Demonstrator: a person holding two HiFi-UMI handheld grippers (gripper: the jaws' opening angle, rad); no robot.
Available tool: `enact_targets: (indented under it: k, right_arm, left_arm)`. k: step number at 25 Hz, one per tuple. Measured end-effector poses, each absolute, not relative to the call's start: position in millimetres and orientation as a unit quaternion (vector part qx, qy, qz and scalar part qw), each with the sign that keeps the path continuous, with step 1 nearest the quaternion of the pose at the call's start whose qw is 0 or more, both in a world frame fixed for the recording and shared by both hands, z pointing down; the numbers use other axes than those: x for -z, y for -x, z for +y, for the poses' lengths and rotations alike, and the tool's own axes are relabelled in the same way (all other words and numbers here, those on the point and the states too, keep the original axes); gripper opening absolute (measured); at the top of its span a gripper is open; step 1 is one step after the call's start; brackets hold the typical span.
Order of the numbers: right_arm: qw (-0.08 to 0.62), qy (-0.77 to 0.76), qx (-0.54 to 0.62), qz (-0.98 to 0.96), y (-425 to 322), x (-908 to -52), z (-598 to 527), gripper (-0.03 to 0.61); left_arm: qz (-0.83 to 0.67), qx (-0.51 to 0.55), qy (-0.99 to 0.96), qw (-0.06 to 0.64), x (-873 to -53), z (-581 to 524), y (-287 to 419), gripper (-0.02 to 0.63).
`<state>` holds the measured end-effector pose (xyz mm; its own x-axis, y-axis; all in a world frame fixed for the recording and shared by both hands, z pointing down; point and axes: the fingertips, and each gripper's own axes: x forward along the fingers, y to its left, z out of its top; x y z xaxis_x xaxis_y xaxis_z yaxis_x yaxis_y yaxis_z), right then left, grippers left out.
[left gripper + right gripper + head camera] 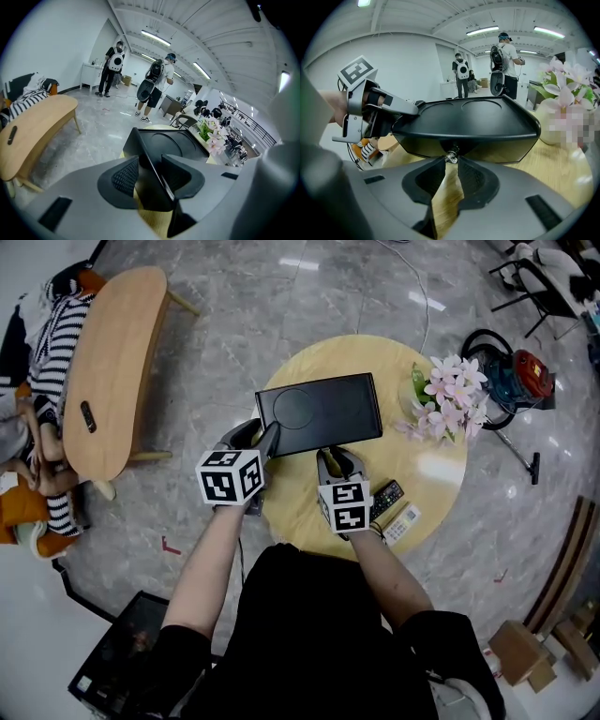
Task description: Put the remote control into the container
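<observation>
- remote control [387, 498]: black, lying flat near the right front rim of the surface [441, 474], touching or just beside a white remote [402, 523]; not held.
- Probably light, stiff, smooth plastic; best pinched across its narrow sides at mid-length.
- container [319, 413]: black, lid apparently shut, mid-surface.
- left hand-held gripper [150, 173]: clamped on the container's near left corner.
- right hand-held gripper [450, 161]: jaws slightly apart, holding nothing, with the container's small metal knob [451, 156] at their tips.

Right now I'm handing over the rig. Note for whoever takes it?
Left gripper: shut on the container's left corner.
Right gripper: jaws slightly apart, tips at the container's front latch, no clear grip.
Black remote and white remote: on the table, beside the right gripper.
Done: no remote moved; container looks closed.
Left: open it, put the remote in.
</observation>
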<state>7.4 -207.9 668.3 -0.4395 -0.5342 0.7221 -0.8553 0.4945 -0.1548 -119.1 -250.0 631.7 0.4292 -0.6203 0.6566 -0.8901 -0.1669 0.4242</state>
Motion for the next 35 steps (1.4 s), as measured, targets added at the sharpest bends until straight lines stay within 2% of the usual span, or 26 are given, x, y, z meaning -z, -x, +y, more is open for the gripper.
enact_targets:
  k: [35]
  right_arm:
    - [0.340, -0.440, -0.272, -0.785, -22.9, -672.1, -156.3, 0.067]
  left_arm:
    - [-0.501, -0.196, -0.748, 0.389, -623.9, -254.4, 117.5, 0.158]
